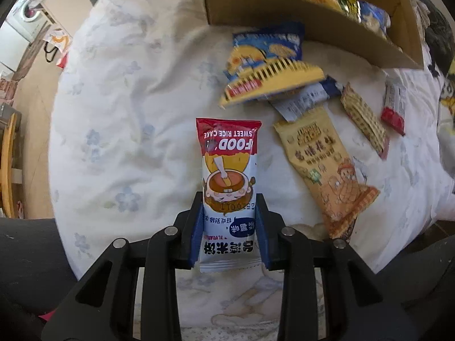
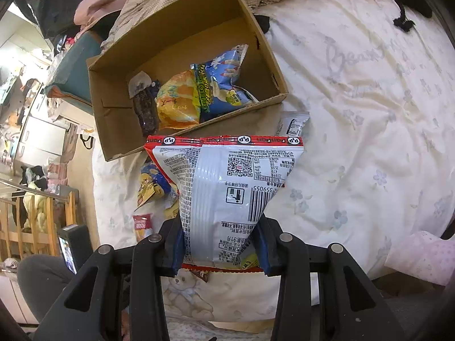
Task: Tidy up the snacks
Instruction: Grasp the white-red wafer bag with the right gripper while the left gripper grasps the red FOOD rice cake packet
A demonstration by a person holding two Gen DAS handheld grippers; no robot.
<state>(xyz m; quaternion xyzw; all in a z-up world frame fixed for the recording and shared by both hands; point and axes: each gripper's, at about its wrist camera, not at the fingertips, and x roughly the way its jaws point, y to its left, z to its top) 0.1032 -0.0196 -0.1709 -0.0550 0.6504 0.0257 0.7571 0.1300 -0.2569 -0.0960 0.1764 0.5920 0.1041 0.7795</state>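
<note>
Both views evenly lit by soft daylight; no hard shadows on the pale bedsheet (image 1: 119,108). Strong fisheye bending, with black vignette in the corners and the room curved at the left edge. Left wrist view: the yellow and blue snack bags (image 1: 267,71) are motion-smeared, the rice cake packet (image 1: 229,176) sharp. Right wrist view: glare streaks on the silver packet (image 2: 227,187); the cardboard box (image 2: 182,28) interior glows warm.

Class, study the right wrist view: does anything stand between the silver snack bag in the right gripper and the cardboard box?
Nothing visible does. The right gripper holds the silver snack bag just before the cardboard box, whose top is open, with bare floor behind the snacks inside.
</note>
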